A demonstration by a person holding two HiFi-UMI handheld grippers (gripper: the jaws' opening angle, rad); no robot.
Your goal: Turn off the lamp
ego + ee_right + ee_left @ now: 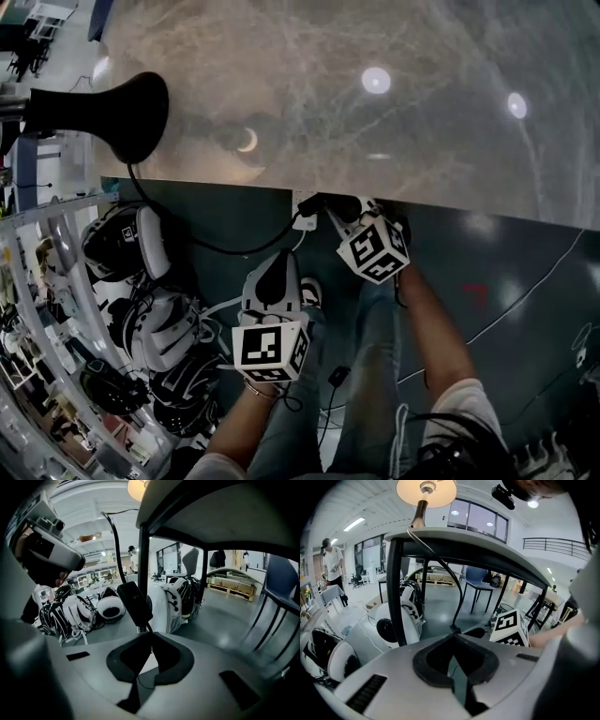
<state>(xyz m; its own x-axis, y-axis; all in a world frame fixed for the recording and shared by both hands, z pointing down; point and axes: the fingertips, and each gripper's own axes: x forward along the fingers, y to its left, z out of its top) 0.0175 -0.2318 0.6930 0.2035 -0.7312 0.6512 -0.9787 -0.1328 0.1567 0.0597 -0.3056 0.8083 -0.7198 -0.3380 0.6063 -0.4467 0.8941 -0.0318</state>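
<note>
Above grey floor [525, 281], marbled table [422, 169] bears lamp [112, 112].

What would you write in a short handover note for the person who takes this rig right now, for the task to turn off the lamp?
Left claw: shut, empty, held in front of the table, lower than its top.
Right claw: shut, tips just under the black switch on the cord. The cord meets the tips, but I cannot tell whether it is pinched.
Lamp: on the table, glowing, so it looks on.
Done: right claw is at the switch.
Left: press the switch, then check that the lamp goes dark.
</note>
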